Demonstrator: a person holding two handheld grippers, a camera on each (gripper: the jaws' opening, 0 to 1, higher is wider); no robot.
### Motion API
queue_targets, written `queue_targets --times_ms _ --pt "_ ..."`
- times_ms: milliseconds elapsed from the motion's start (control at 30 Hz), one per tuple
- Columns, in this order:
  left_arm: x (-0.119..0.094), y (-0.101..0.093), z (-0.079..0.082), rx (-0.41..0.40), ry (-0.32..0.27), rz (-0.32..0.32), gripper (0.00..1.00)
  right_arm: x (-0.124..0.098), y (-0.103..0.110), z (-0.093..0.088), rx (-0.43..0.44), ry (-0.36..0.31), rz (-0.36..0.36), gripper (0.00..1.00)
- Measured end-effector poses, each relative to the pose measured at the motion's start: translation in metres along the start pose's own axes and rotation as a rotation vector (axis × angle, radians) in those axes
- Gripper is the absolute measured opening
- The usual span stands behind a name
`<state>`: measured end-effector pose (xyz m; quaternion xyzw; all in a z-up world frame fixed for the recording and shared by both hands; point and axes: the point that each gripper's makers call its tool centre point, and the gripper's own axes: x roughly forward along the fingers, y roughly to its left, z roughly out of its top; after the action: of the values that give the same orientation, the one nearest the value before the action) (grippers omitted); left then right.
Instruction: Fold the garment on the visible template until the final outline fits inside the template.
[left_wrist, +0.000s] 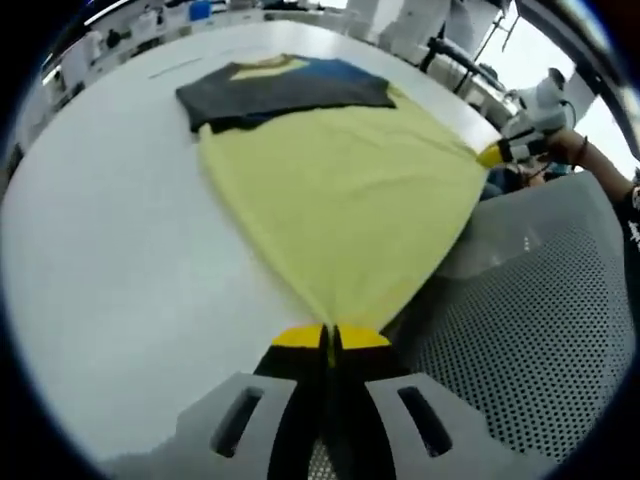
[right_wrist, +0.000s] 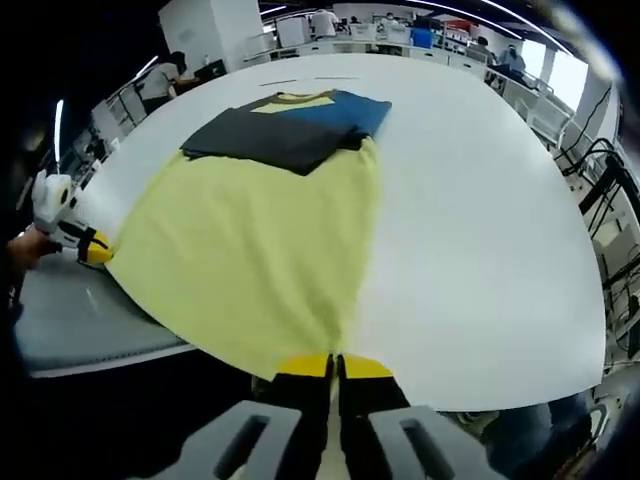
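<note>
Garment hem corners were what we had pinched, one in each gripper. In the left gripper view, our left gripper (left_wrist: 330, 338) had its yellow-tipped jaws pressed together on the near corner of the yellow garment (left_wrist: 345, 190), at the edge of the white table (left_wrist: 110, 250). In the right gripper view, our right gripper (right_wrist: 335, 367) had its jaws pressed together on the other hem corner of the garment (right_wrist: 250, 260) in the same way.

Each gripper also appeared in the other's view: the right one at the far right of the left gripper view, with a hand (left_wrist: 578, 148) behind it, and the left one at the far left of the right gripper view.

Between the two grips the hem was pulled out past the table's edge, and the cloth spread in a fan back across the tabletop. Its far end carried dark grey and blue panels (right_wrist: 290, 125), which lay flat on the table. Beside the table's edge, under the stretched hem, we saw a grey perforated surface (left_wrist: 520, 330). Beyond the table stood desks and equipment (right_wrist: 400, 30), too small to make out.
</note>
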<state>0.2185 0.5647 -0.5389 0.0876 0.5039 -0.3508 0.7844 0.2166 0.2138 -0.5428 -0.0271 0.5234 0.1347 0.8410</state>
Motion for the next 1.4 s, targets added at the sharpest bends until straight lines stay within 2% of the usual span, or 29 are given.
queue_targets --times_ms 133,300,567,700,767,833,900,1100,1267,1400 --pt "-0.005 -0.003 -0.002 -0.019 0.002 -0.009 0.00 -0.003 0.003 -0.002 -0.004 0.015 0.002 0.00" --pt "-0.014 -0.004 0.002 -0.058 -0.025 -0.014 0.00 -0.014 0.004 0.001 0.003 0.002 0.004 0.00" --pt "-0.021 -0.012 -0.002 -0.070 -0.028 -0.027 0.00 -0.022 0.009 -0.001 -0.011 0.008 0.001 0.00" --pt "-0.026 -0.013 0.000 -0.100 -0.052 -0.029 0.00 -0.030 0.012 0.001 -0.022 0.002 -0.001 0.00" --pt "-0.030 -0.014 0.006 -0.106 -0.101 -0.035 0.00 -0.035 0.012 0.005 -0.034 -0.012 -0.012 0.00" --pt "-0.034 -0.013 0.004 -0.122 -0.100 -0.031 0.00 -0.041 0.011 0.011 -0.042 -0.025 -0.021 0.00" --pt "-0.040 -0.012 0.009 -0.135 -0.125 -0.028 0.00 -0.046 0.011 0.016 -0.048 -0.035 -0.030 0.00" --pt "-0.056 -0.009 0.030 -0.146 -0.168 -0.039 0.00 -0.062 0.009 0.042 -0.057 -0.115 -0.056 0.00" --pt "-0.063 -0.001 0.047 -0.119 -0.197 -0.033 0.00 -0.072 0.008 0.063 -0.067 -0.170 -0.055 0.00" --pt "-0.071 0.008 0.059 -0.115 -0.224 -0.020 0.00 -0.075 0.006 0.072 -0.078 -0.188 -0.060 0.00"
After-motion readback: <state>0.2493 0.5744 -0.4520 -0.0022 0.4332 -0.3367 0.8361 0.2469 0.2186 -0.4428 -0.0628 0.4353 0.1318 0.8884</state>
